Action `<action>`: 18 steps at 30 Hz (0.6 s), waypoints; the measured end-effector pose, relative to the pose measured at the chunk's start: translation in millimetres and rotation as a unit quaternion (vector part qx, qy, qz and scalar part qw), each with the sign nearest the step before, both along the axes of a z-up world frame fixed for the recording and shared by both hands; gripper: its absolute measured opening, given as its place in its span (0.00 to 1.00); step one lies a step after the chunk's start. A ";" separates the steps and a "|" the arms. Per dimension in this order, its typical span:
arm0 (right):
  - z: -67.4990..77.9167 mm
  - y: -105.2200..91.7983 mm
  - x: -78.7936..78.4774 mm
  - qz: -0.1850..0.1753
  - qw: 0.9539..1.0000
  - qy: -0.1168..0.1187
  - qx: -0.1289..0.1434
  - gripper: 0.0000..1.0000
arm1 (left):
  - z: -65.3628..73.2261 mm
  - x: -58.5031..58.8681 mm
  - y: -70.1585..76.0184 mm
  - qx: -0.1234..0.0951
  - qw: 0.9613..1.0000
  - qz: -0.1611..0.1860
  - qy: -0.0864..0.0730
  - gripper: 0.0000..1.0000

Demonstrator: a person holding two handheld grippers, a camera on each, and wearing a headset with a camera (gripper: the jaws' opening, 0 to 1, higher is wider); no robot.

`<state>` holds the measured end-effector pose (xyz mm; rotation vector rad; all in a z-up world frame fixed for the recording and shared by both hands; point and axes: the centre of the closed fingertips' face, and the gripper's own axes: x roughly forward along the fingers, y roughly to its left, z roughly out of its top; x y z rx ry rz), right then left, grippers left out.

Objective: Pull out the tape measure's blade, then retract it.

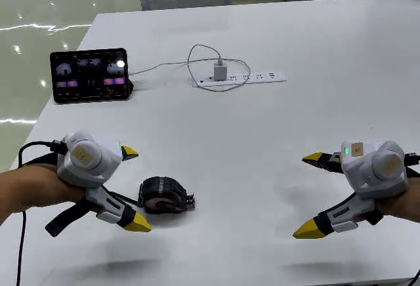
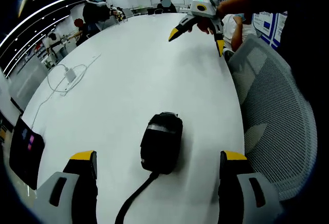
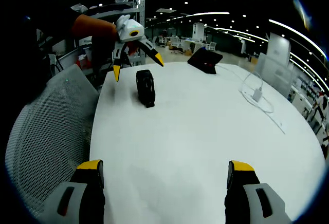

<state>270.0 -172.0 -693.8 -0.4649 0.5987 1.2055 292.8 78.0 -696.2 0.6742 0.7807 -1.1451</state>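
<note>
Head view, L to R: a lit tablet [image 1: 90,75] is propped near the table's [image 1: 275,142] far-left edge. Nearer, the left gripper [image 1: 134,187] is held low over the top, jaws spread wide, nothing gripped. The tape [image 1: 164,195] lies just right of it, at the jaw mouth; contact w/ either tip can't be told. Its long axis runs approx. L–R. The hook end is pointed right, twd the right gripper [image 1: 308,195], and a dark strap trails back left. Farther back, a charger [image 1: 220,71] is plugged into a white strip [image 1: 256,77], w/ a looped cable [image 1: 157,68] run to the tablet. The right gripper is kept well apart from the tape, jaws equally wide, nothing held.

Left gripper view: the tape is seen between the yellow tips, axis along the jaws.

Surface: plain white. Room: glossy floor [image 1: 39,17], mesh chair [image 2: 277,106] at the table edge, ceiling lights [image 3: 221,13], people [image 2: 95,16] at the far end.
</note>
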 end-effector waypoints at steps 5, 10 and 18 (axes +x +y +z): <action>-0.1 15.9 0.7 0.004 1.000 0.005 0.007 0.99 | -4.5 2.3 -8.2 0.005 1.000 -0.020 -0.009 0.95; -12.4 30.8 1.7 0.010 1.000 0.009 0.009 0.99 | -9.5 2.1 -13.8 0.008 1.000 -0.022 0.002 0.94; -22.7 60.8 3.2 0.034 0.999 0.013 0.006 0.99 | -21.6 1.1 -21.6 0.032 0.999 -0.041 0.006 0.81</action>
